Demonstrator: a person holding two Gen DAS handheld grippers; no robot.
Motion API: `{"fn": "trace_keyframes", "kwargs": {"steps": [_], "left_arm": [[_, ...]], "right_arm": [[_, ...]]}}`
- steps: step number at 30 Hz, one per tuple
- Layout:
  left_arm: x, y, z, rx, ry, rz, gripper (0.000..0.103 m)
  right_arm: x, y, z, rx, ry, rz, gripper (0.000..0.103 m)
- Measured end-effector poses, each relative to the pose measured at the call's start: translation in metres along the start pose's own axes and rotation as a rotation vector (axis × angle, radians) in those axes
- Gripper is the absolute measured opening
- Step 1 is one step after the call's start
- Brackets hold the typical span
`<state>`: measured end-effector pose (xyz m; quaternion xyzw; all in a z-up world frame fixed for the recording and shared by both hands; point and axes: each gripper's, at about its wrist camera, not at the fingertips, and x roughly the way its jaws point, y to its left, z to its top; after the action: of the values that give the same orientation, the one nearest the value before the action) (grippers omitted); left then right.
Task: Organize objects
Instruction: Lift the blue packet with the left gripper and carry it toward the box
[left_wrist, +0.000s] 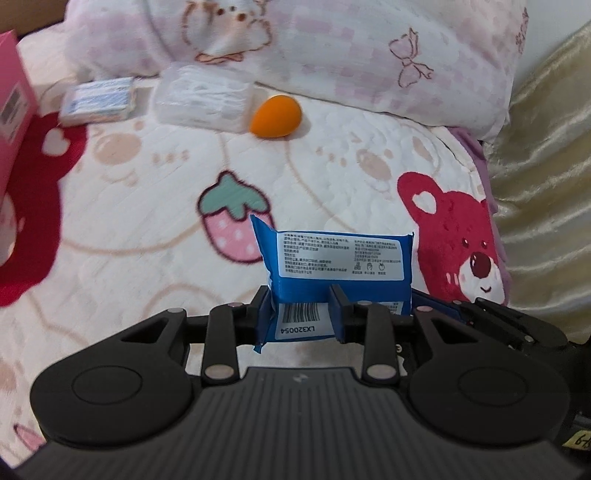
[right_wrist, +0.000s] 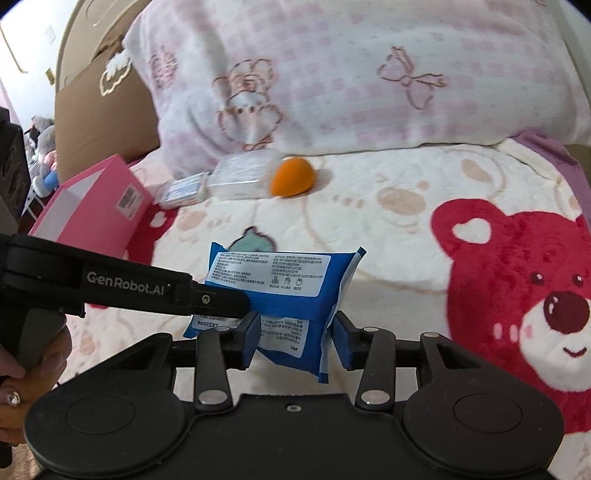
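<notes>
Both grippers are on the same blue wipes pack, which is held up off the bed blanket, label side up.

Left gripper: closed on the left end of the pack, fingers pinching at the barcode sticker. In the right wrist view it comes in from the left as a long black bar, roughly level and slightly angled down toward the pack. The person's hand is wrapped around its handle at the lower left edge.

Right gripper: blue pads sit either side of the pack's lower right part. The left pad is touching the pack. Whether the right pad is in contact, I can't tell; a sliver of gap seems visible. Pointing forward along the bed toward the pillow, tilted slightly down.

Pack sits tilted in the right wrist view, with the upper right corner higher.

Rest of the scene, all on the blanket near the pillow:
- orange egg-shaped sponge
- clear wrapped pack just left of the sponge
- small blue-white packet left of that
- pink box at the left, open, well apart from the held pack
- cardboard box behind the pink box, beside the pillow

Frames are motion-blurred toward the far end.
</notes>
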<state>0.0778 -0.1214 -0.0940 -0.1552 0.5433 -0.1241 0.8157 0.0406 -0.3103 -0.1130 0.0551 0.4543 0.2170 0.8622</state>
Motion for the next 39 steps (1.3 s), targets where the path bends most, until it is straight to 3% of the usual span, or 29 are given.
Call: {"fn": "trace_keyframes", "kwargs": {"steps": [15, 39], "left_arm": [[-0.076, 0.020, -0.024, 0.004, -0.049, 0.002, 0.032], [-0.176, 0.049, -0.070, 0.066, -0.186, 0.017, 0.037]], "right_arm": [[-0.038, 0.066, 0.006, -0.128, 0.054, 0.067, 0.059], [-0.080, 0.156, 0.006, -0.318, 0.072, 0.109, 0.062]]}}
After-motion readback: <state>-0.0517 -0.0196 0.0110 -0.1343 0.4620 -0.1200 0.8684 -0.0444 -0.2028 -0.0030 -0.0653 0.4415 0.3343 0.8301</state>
